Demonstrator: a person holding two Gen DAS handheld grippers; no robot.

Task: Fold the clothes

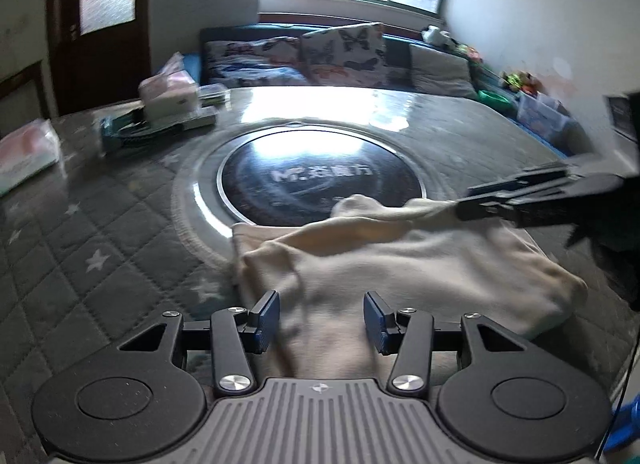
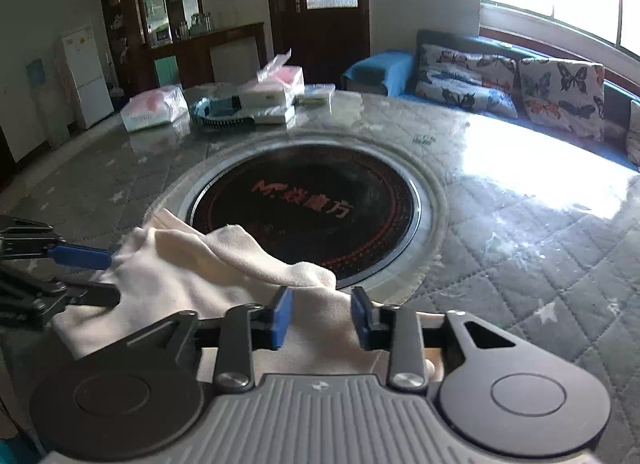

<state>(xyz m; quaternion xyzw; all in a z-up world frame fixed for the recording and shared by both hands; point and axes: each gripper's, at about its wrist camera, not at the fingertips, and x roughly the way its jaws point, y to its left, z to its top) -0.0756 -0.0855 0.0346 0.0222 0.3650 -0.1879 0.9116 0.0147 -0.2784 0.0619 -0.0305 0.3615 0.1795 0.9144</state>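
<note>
A cream-white garment (image 1: pixel 400 260) lies bunched on the quilted table, partly over the round black cooktop (image 1: pixel 304 180). My left gripper (image 1: pixel 322 318) is open, its blue pads either side of the cloth's near edge. My right gripper (image 2: pixel 322 318) is open over the garment (image 2: pixel 192 276), with cloth between its pads. In the left wrist view the right gripper (image 1: pixel 480 204) reaches in from the right at a raised fold. In the right wrist view the left gripper (image 2: pixel 104 276) sits at the left with its fingers spread at the cloth's edge.
The table (image 2: pixel 540 264) has a grey quilted star-pattern cover. Tissue packs and boxes (image 2: pixel 264 100) stand at its far side, with a white bag (image 2: pixel 154 108). A sofa with butterfly cushions (image 2: pixel 560 92) stands by the window. A dark door (image 2: pixel 320 12) is behind.
</note>
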